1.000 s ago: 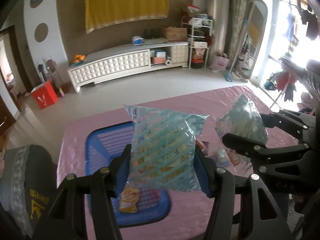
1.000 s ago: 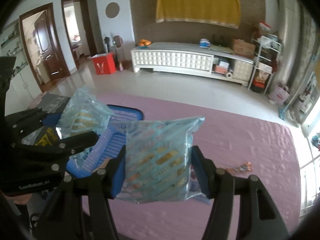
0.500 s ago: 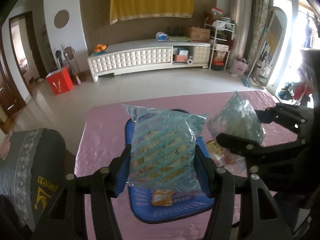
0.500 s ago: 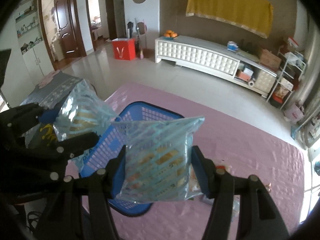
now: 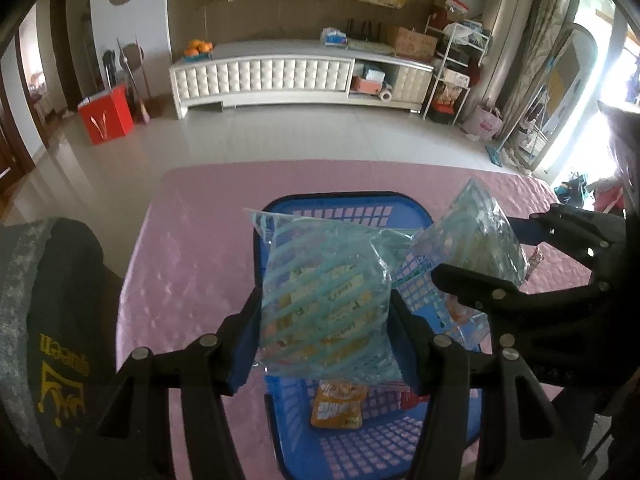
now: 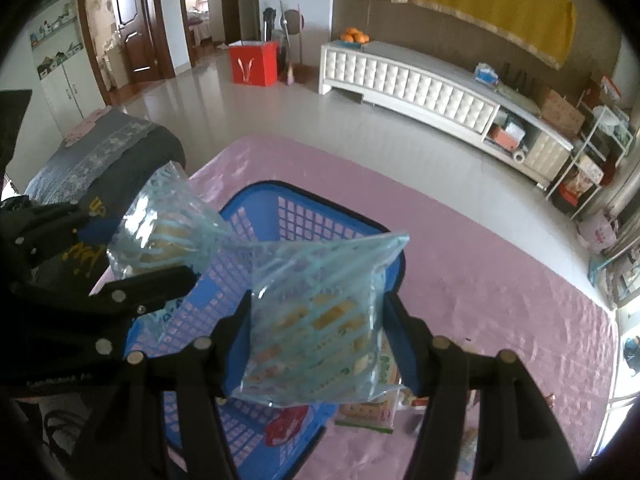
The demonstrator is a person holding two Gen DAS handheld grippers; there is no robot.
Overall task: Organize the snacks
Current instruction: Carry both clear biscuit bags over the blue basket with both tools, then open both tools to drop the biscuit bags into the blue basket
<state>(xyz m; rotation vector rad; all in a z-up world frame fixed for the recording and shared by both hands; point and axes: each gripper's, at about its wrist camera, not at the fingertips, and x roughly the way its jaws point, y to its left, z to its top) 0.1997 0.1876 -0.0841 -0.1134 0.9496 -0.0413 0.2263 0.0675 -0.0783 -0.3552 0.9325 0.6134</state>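
My left gripper [image 5: 324,336] is shut on a clear blue-striped snack bag [image 5: 324,304] and holds it above the blue basket [image 5: 340,208]. My right gripper [image 6: 316,344] is shut on a second blue-striped snack bag [image 6: 316,320], held over the basket's [image 6: 304,216] right rim. Each gripper shows in the other's view: the right one [image 5: 516,256] with its bag [image 5: 472,236], the left one [image 6: 132,260] with its bag [image 6: 168,220]. An orange packet [image 5: 338,406] and a red-and-white packet [image 6: 288,424] lie in the basket.
The basket stands on a pink tablecloth [image 5: 192,224]. Loose snack packets [image 6: 368,404] lie on the cloth right of the basket. A dark grey cushion [image 5: 44,320] sits at the table's left edge. A white cabinet [image 5: 280,76] stands far across the floor.
Both grippers have moved left over the basket with their bags held; the basket now lies directly below the left gripper and closer under the right one.
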